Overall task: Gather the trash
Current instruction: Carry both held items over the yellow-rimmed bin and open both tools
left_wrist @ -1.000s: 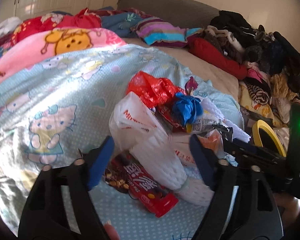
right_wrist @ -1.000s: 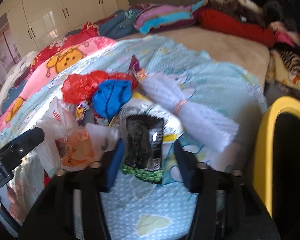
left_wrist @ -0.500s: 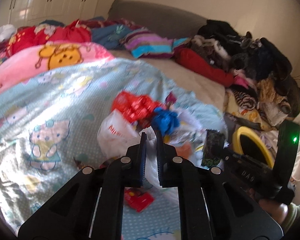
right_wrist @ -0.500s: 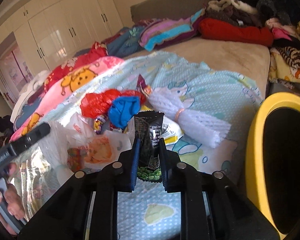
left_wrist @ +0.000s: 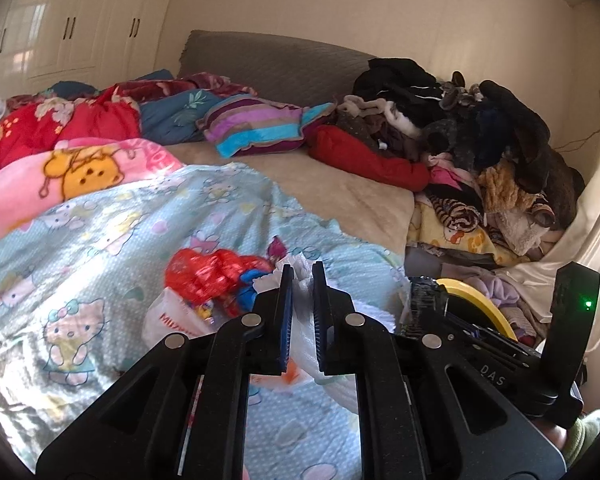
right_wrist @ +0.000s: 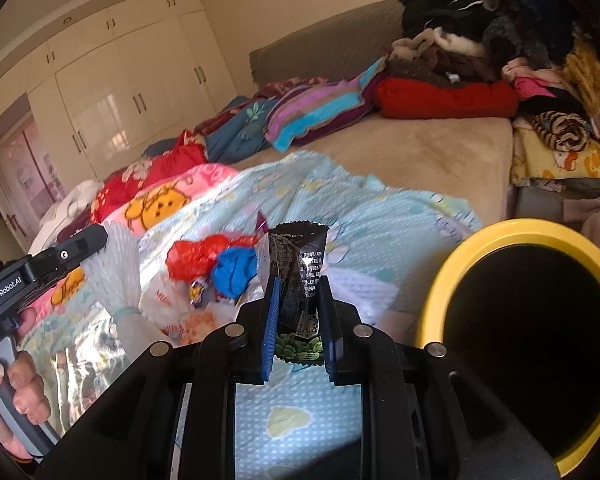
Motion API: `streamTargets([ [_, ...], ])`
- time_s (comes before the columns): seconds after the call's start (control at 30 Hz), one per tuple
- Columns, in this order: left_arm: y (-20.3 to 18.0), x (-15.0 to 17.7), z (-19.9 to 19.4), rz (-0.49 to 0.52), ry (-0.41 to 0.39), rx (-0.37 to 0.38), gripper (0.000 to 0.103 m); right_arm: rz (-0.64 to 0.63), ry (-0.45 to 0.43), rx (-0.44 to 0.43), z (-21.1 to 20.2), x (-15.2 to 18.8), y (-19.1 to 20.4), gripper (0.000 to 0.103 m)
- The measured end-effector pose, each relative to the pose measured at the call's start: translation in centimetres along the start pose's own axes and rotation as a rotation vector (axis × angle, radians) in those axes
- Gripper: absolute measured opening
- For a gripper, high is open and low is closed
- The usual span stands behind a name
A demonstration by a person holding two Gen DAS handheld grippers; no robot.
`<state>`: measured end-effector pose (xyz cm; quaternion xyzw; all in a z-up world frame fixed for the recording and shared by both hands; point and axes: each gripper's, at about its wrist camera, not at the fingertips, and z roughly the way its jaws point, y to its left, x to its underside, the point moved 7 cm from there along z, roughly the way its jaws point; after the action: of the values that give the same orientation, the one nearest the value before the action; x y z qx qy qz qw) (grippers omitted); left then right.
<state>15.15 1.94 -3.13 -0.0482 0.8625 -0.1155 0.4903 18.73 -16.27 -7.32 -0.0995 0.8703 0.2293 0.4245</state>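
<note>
- Black snack wrapper [right_wrist: 298, 280]: I have it upright between the pads of my right gripper [right_wrist: 298, 324], jaws narrowed onto it, lifted clear of the bed.
- White foam netting [left_wrist: 302, 320]: pinched in my left gripper [left_wrist: 300, 304], jaws almost fully together; from the right wrist view it hangs as a banded bundle [right_wrist: 118, 276] below the gripper.
- Remaining litter on the light-blue cartoon blanket [left_wrist: 112, 216]: red plastic bag [left_wrist: 204, 276], blue crumpled piece [right_wrist: 234, 270], white printed bag [left_wrist: 168, 318], lying close together.
- Yellow-rimmed bin [right_wrist: 516, 240]: just right of the wrapper, dark inside.
- Clothes pile [left_wrist: 480, 140]: far right of the bed.
</note>
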Motion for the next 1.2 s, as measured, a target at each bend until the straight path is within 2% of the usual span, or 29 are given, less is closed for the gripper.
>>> streamTargets([
  [0.4,-4.9,-1.2,0.5,0.053,-0.027,0.052,0.005,0.080,-0.081,0.076,-3.9,-1.7,-5.0,0.018],
  [0.67,-8.6,-0.8,1.3,0.095,-0.024,0.091,0.005,0.132,-0.123,0.124,-6.1,-2.6,-9.2,0.018],
  [1.2,-15.9,0.7,4.3,0.154,0.006,0.165,0.005,0.234,-0.135,0.214,-8.7,-2.4,-16.5,0.018],
])
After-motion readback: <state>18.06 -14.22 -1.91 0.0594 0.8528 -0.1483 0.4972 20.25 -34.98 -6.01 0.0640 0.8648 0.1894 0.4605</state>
